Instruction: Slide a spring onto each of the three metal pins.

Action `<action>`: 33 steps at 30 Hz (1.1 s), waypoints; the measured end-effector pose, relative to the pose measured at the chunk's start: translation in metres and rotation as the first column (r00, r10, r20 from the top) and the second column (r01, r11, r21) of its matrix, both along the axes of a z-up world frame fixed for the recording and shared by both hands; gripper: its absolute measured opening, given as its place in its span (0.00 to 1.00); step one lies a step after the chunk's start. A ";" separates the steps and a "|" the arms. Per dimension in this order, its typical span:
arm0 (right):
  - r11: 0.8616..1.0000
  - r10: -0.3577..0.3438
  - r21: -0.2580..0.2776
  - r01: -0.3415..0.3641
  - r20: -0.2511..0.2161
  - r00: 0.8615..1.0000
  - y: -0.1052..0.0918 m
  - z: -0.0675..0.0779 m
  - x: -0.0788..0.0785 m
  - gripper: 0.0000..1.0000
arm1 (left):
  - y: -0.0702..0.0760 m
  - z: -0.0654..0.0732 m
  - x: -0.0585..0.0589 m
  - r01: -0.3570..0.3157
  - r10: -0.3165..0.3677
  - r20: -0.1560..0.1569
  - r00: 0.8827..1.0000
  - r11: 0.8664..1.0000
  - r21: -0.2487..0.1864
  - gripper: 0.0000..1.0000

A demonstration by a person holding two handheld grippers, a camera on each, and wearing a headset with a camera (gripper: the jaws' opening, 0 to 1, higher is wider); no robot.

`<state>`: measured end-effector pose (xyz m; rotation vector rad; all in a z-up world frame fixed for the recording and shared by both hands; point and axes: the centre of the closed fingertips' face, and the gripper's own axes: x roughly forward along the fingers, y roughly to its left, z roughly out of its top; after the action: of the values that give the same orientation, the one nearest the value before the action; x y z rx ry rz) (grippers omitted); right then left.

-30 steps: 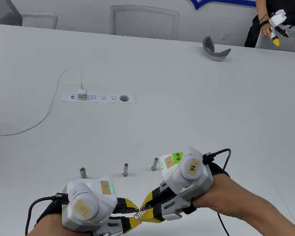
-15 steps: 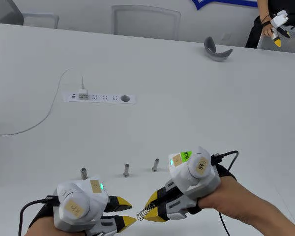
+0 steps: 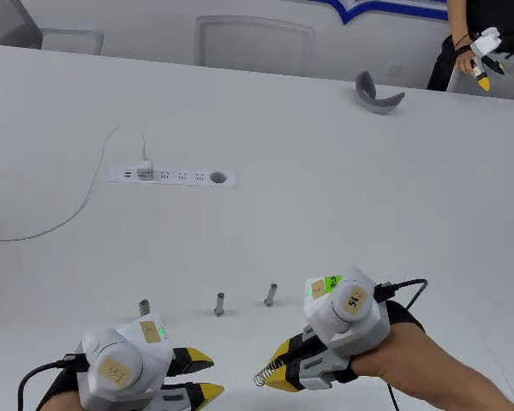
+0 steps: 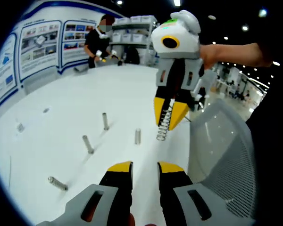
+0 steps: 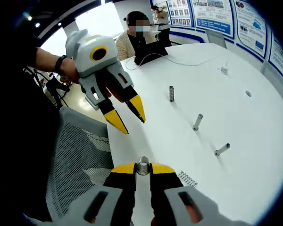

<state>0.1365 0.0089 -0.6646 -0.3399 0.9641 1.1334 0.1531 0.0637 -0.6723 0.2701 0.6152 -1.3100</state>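
Note:
Three short metal pins stand in a row near the table's front edge. The left pin (image 3: pixel 144 306) wears a spring; the middle pin (image 3: pixel 219 303) and right pin (image 3: pixel 271 294) are bare. My right gripper (image 3: pixel 276 370) is shut on a spring (image 3: pixel 263 373), which sticks out leftward from its yellow tips just in front of the pins. In the right gripper view the spring (image 5: pixel 142 165) sits end-on between my right gripper's (image 5: pixel 142 168) jaws. My left gripper (image 3: pixel 210 373) stands open and holds nothing, a short gap left of the spring. A second spring (image 5: pixel 187 178) lies loose on the table.
A white power strip (image 3: pixel 171 174) with a cable lies mid-table. A grey curved object (image 3: pixel 377 94) rests at the far right. A person (image 3: pixel 480 38) with grippers stands at the far right corner. A mesh chair back (image 4: pixel 217 141) is close beside me.
The left gripper, whose tips were at the spring a second ago, has drawn back to the left with its jaws apart. The right gripper keeps the spring and has shifted slightly right.

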 end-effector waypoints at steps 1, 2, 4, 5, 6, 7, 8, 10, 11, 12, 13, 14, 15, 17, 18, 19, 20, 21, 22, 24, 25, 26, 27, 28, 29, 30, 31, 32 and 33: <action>1.000 -0.005 -0.002 0.005 -0.005 1.000 -0.001 -0.001 0.001 0.12 | 0.001 -0.001 0.002 -0.009 0.009 0.000 1.000 1.000 -0.001 0.22; 1.000 -0.008 -0.005 0.008 -0.007 1.000 -0.002 -0.001 0.001 0.12 | 0.002 -0.001 0.003 -0.017 0.017 -0.001 1.000 1.000 -0.001 0.22; 1.000 -0.015 -0.019 0.014 -0.007 1.000 -0.004 -0.003 0.003 0.12 | 0.005 -0.002 0.007 -0.037 0.037 -0.005 0.999 0.999 -0.002 0.23; 1.000 -0.014 -0.023 0.014 -0.007 1.000 -0.004 -0.003 0.003 0.12 | 0.006 -0.003 0.008 -0.044 0.044 -0.006 0.999 0.999 -0.002 0.25; 0.999 -0.019 -0.028 0.018 -0.007 1.000 -0.005 -0.004 0.004 0.12 | 0.008 -0.003 0.010 -0.052 0.052 -0.007 0.999 0.999 -0.001 0.25; 0.999 -0.024 -0.029 0.023 -0.009 1.000 -0.006 -0.005 0.004 0.12 | 0.009 -0.004 0.011 -0.057 0.057 -0.006 0.998 0.998 -0.001 0.25; 0.999 -0.028 -0.029 0.028 -0.010 1.000 -0.006 -0.005 0.005 0.12 | 0.011 -0.004 0.013 -0.066 0.066 -0.005 0.998 0.998 0.000 0.25; 0.999 -0.034 -0.031 0.033 -0.014 0.999 -0.006 -0.006 0.006 0.12 | 0.014 -0.005 0.016 -0.078 0.078 -0.005 0.997 0.997 0.001 0.26; 0.999 -0.038 -0.035 0.038 -0.017 0.999 -0.007 -0.007 0.007 0.12 | 0.016 -0.006 0.018 -0.089 0.089 -0.005 0.996 0.996 0.001 0.26; 0.999 -0.040 -0.038 0.040 -0.017 0.999 -0.007 -0.008 0.008 0.12 | 0.017 -0.007 0.019 -0.095 0.095 -0.006 0.995 0.995 0.002 0.26; 0.998 -0.043 -0.043 0.042 -0.019 0.999 -0.008 -0.009 0.008 0.12 | 0.019 -0.007 0.021 -0.103 0.103 -0.007 0.995 0.995 0.002 0.27; 0.998 -0.045 -0.046 0.044 -0.020 0.999 -0.008 -0.009 0.009 0.12 | 0.020 -0.007 0.022 -0.109 0.109 -0.008 0.994 0.994 0.002 0.27; 0.998 -0.049 -0.048 0.048 -0.019 0.999 -0.009 -0.010 0.010 0.12 | 0.022 -0.007 0.023 -0.116 0.116 -0.008 0.993 0.993 0.002 0.28; 0.997 -0.057 -0.046 0.056 -0.024 0.998 -0.009 -0.010 0.013 0.12 | 0.025 -0.008 0.026 -0.131 0.131 -0.007 0.991 0.991 0.003 0.29; 0.997 -0.061 -0.039 0.060 -0.022 0.998 -0.009 -0.009 0.014 0.12 | 0.027 -0.008 0.028 -0.141 0.141 -0.005 0.990 0.990 0.004 0.29; 0.997 -0.064 -0.037 0.063 -0.023 0.998 -0.009 -0.010 0.015 0.12 | 0.029 -0.009 0.029 -0.146 0.146 -0.005 0.989 0.989 0.004 0.30; 0.997 -0.067 -0.037 0.066 -0.025 0.997 -0.010 -0.010 0.016 0.12 | 0.030 -0.009 0.030 -0.150 0.150 -0.005 0.989 0.989 0.005 0.30; 0.996 -0.072 -0.044 0.071 -0.025 0.997 -0.011 -0.012 0.018 0.12 | 0.032 -0.009 0.032 -0.161 0.161 -0.004 0.987 0.987 0.005 0.31; 0.996 -0.071 -0.052 0.070 -0.024 0.997 -0.012 -0.013 0.019 0.12 | 0.033 -0.009 0.033 -0.168 0.168 -0.004 0.986 0.986 0.004 0.31; 0.995 -0.073 -0.064 0.072 -0.021 0.997 -0.015 -0.014 0.021 0.12 | 0.037 -0.009 0.036 -0.188 0.188 -0.008 0.982 0.982 0.001 0.32; 0.995 -0.076 -0.067 0.075 -0.021 0.997 -0.016 -0.015 0.023 0.12 | 0.038 -0.009 0.037 -0.195 0.195 -0.009 0.981 0.981 0.000 0.33; 0.994 -0.080 -0.069 0.079 -0.021 0.997 -0.017 -0.015 0.025 0.12 | 0.040 -0.009 0.038 -0.202 0.202 -0.008 0.979 0.979 0.000 0.33; 0.994 -0.083 -0.072 0.081 -0.020 0.996 -0.018 -0.015 0.026 0.12 | 0.041 -0.009 0.039 -0.208 0.208 -0.007 0.978 0.978 0.000 0.34; 0.993 -0.087 -0.078 0.086 -0.017 0.996 -0.019 -0.016 0.029 0.12 | 0.043 -0.010 0.040 -0.216 0.216 -0.008 0.976 0.976 0.001 0.34; 0.993 -0.089 -0.081 0.087 -0.017 0.996 -0.020 -0.017 0.031 0.12 | 0.044 -0.010 0.040 -0.221 0.221 -0.009 0.975 0.975 0.002 0.35; 0.992 -0.091 -0.084 0.089 -0.021 0.996 -0.020 -0.017 0.032 0.12 | 0.045 -0.011 0.041 -0.225 0.225 -0.011 0.974 0.974 0.001 0.35; 0.992 -0.093 -0.094 0.090 -0.027 0.995 -0.021 -0.019 0.033 0.12 | 0.046 -0.011 0.041 -0.232 0.232 -0.013 0.973 0.973 0.001 0.36; 0.991 -0.089 -0.099 0.087 -0.022 0.996 -0.021 -0.020 0.034 0.12 | 0.048 -0.012 0.042 -0.236 0.236 -0.014 0.972 0.972 0.002 0.36; 0.991 -0.083 -0.105 0.080 -0.021 0.996 -0.022 -0.021 0.035 0.12 | 0.049 -0.013 0.042 -0.241 0.241 -0.016 0.970 0.970 0.003 0.37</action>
<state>0.1718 -0.0128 -0.6855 -0.3679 1.0530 1.0173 0.1950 0.1125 -0.6854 0.1789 0.6414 -1.0783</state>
